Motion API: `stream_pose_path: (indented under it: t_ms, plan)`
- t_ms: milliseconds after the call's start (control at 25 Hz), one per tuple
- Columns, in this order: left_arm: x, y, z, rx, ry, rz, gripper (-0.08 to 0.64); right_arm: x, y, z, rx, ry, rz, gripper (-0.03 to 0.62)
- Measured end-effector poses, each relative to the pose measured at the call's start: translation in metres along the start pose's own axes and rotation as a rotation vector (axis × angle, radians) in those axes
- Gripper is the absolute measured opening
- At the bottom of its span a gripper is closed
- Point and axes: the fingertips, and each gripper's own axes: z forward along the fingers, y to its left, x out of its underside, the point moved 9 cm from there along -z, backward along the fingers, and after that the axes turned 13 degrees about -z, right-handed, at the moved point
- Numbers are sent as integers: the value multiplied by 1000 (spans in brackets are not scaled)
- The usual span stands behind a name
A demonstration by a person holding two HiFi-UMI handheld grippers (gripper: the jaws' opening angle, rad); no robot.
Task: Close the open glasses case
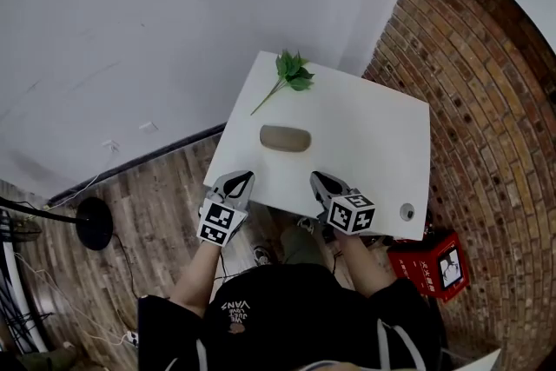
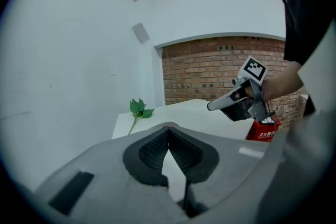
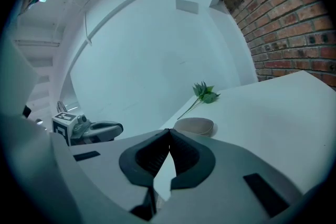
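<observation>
Left hand-held gripper (image 1: 244, 179) and right hand-held gripper (image 1: 318, 179) hang closed, empty, at table (image 1: 365, 135) by brick wall (image 1: 473, 91).

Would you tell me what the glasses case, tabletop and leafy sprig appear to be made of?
Glasses case: taupe, matte, no glare, so likely fabric or faux leather.
Tabletop: smooth flat white, probably laminate or painted board.
Leafy sprig: green leaves on thin stem; real or artificial, unclear.
</observation>
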Motion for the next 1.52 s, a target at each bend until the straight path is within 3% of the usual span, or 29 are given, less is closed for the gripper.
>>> stream_pose_path:
  t_ms: [480,1080,1520]
  plan:
    - [-5,-36,-36,-76,-62,-57,11,-11,3,-35,-62,-15,-80,0]
    - [3,-126,-55,-204,-90,-117,11,-6,-11,-77,-216,38,-175,0]
    - [22,-179,-66,-282,-104,-150,11,11,-21,-113,-242,46,-212,-2]
